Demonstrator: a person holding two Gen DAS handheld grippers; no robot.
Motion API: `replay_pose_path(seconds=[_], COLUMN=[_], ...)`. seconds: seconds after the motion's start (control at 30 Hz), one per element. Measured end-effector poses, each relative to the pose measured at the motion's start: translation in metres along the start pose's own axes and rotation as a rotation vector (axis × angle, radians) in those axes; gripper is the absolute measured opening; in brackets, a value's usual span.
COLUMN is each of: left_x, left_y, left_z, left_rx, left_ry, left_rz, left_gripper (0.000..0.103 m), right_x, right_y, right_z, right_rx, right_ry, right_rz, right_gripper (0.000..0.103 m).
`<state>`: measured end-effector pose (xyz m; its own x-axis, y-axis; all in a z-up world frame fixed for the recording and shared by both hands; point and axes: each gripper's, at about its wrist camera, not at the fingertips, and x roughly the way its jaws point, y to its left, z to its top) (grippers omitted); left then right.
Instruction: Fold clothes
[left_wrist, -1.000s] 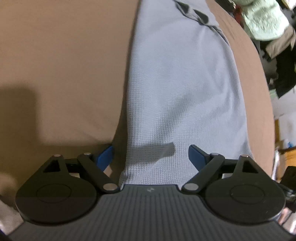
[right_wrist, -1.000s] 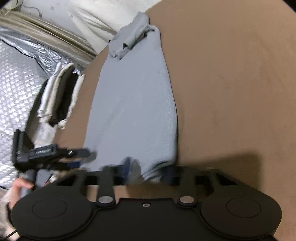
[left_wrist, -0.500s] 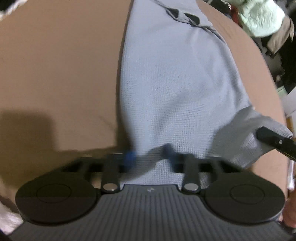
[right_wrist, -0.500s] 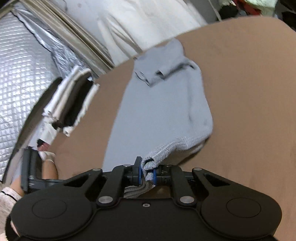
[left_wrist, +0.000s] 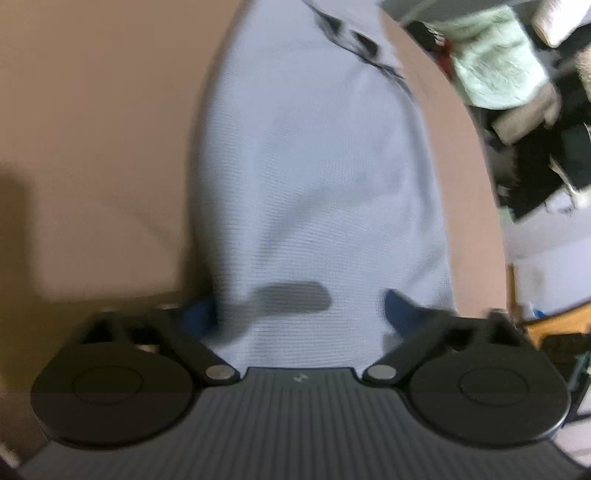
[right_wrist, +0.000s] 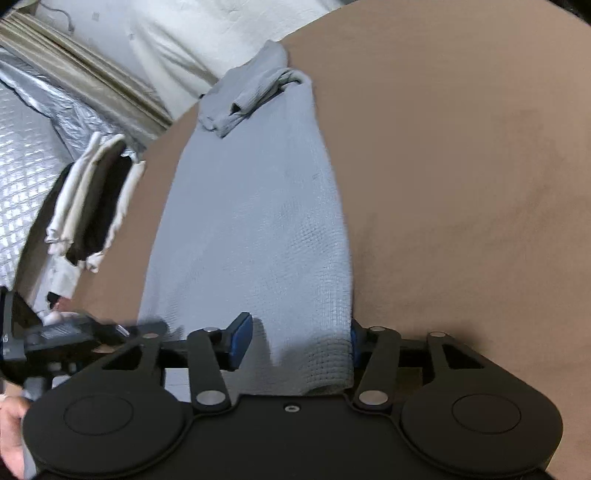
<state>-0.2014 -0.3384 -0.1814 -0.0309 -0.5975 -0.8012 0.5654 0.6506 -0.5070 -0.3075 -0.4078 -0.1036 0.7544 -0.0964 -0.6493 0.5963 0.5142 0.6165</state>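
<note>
Right claw (right_wrist: 295, 343) straddles grey garment's (right_wrist: 251, 221) near edge.

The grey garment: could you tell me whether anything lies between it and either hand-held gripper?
Nothing visible does. The grey garment lies folded lengthwise on the brown surface, and the near end sits directly between the open jaws of the right hand-held gripper and the left hand-held gripper.
</note>
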Motion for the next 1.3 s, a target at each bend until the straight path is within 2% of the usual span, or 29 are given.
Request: replay_pose_path(seconds=[0.03,0.07,0.1,0.17,0.27,0.33,0.5,0.6,0.67,0.73,0.77,0.87,0.93,1.0,1.07,1.1,1.13,1.17,1.2,1.23,1.3], left_x=[-0.001,-0.003,-0.007,-0.019,-0.041,-0.054,-0.070,-0.068,-0.061,-0.057,-0.054,-0.035,-0.020,-0.011,-0.007,-0.005,-0.002,0.000,0.003,0.005,0.008], left_y=[-0.007,-0.015,-0.020,-0.022,-0.035,-0.045,-0.038,-0.023,-0.013,-0.011,-0.011,-0.013,-0.008,-0.005,-0.006,-0.006,-0.007,-0.007,-0.007,-0.007,-0.010], left_z=[-0.001,-0.002,-0.004,-0.003,0.001,0.003,0.004,0.003,0.008,0.012,0.014,0.012,0.006,0.004,0.005,0.007,0.008,0.008,0.009,0.009,0.011], left_rx=[0.049,0.110,0.152,0.147,0.213,0.263,0.228,0.168,0.090,0.060,0.063,0.099,0.086,0.083,0.097,0.105,0.112,0.116,0.111,0.101,0.082], left_ry=[-0.015,-0.038,-0.059,-0.089,-0.186,-0.246,-0.246,-0.202,-0.155,-0.135,-0.118,-0.003,0.063,0.091,0.100,0.101,0.101,0.100,0.101,0.103,0.098], left_rz=[0.050,0.125,0.152,0.119,0.117,0.126,0.062,0.036,-0.020,-0.062,-0.066,-0.065,-0.029,0.032,0.047,0.051,0.056,0.055,0.048,0.039,0.013], left_gripper=[0.054,0.007,0.006,0.006,0.006,0.006,0.006,0.006,0.006,0.006,0.006,0.007,0.007,0.014,0.020,0.030,0.035,0.043,0.050,0.053,0.072], right_x=[0.001,0.002,0.000,-0.008,-0.025,-0.033,-0.042,-0.039,-0.033,-0.028,-0.028,-0.023,-0.019,-0.015,-0.013,-0.017,-0.021,-0.026,-0.030,-0.033,-0.033], right_y=[0.001,0.002,0.002,0.006,0.022,0.034,0.054,0.061,0.062,0.063,0.065,0.064,0.062,0.061,0.057,0.051,0.044,0.036,0.029,0.021,0.006], right_z=[0.001,0.002,0.003,0.006,0.012,0.017,0.025,0.024,0.024,0.024,0.023,0.017,0.012,0.007,0.002,0.001,0.000,-0.001,-0.002,-0.003,-0.006], right_rx=[-0.005,-0.001,0.009,0.007,-0.053,-0.103,-0.183,-0.233,-0.237,-0.239,-0.259,-0.290,-0.305,-0.320,-0.326,-0.302,-0.270,-0.238,-0.207,-0.176,-0.118], right_ry=[0.004,0.008,-0.004,-0.039,-0.106,-0.138,-0.163,-0.145,-0.127,-0.099,-0.094,-0.055,-0.025,0.006,0.031,0.031,0.028,0.025,0.019,0.006,-0.015], right_rz=[0.012,0.027,0.041,0.081,0.126,0.111,0.045,0.007,-0.035,-0.094,-0.117,-0.170,-0.202,-0.234,-0.255,-0.241,-0.228,-0.216,-0.205,-0.196,-0.169], right_gripper=[0.016,0.010,0.009,0.009,0.009,0.009,0.009,0.009,0.009,0.009,0.009,0.009,0.009,0.014,0.018,0.027,0.034,0.047,0.055,0.057,0.062])
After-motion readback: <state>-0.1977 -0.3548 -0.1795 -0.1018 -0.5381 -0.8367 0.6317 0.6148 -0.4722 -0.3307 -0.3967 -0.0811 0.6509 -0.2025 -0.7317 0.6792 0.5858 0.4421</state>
